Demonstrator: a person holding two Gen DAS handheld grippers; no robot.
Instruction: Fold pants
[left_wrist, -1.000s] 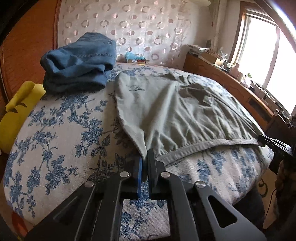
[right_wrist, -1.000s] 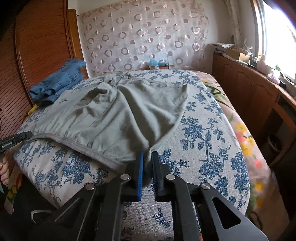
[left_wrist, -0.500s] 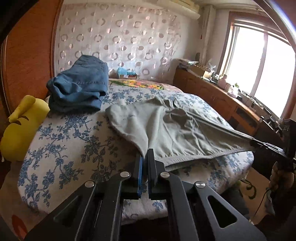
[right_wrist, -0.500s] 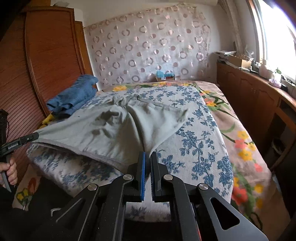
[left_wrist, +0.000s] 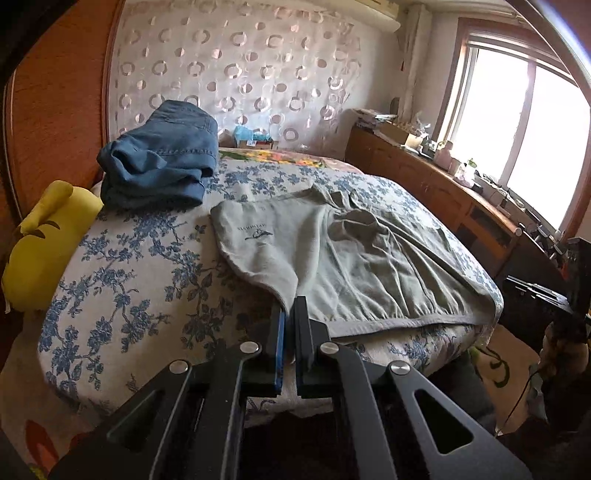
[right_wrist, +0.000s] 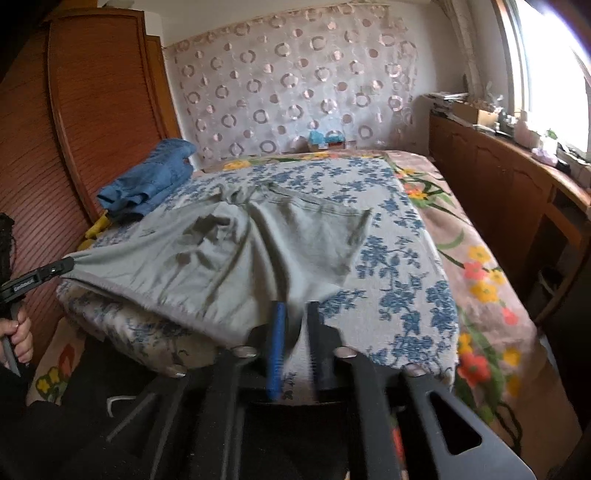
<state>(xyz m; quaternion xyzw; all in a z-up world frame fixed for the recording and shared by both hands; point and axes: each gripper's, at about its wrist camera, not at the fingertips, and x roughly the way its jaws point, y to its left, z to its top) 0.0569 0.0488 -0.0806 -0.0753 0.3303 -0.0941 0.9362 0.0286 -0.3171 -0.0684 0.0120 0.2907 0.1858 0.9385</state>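
A bed (left_wrist: 140, 295) under a blue-flowered cover is filling a room with a circle-patterned curtain (left_wrist: 240, 74) and bright window (left_wrist: 524, 122). The grey pants (left_wrist: 351, 258) are lying across its near end, waistband stretching along the near edge, legs pointing toward the curtain. The left gripper (left_wrist: 290, 314) is pinching a waistband corner tight, while the right gripper (right_wrist: 295, 325) has just been opening, cloth lying loose between its parted jaws.

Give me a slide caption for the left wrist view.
Left gripper clamps the grey pants at a waistband corner on the floral bed.
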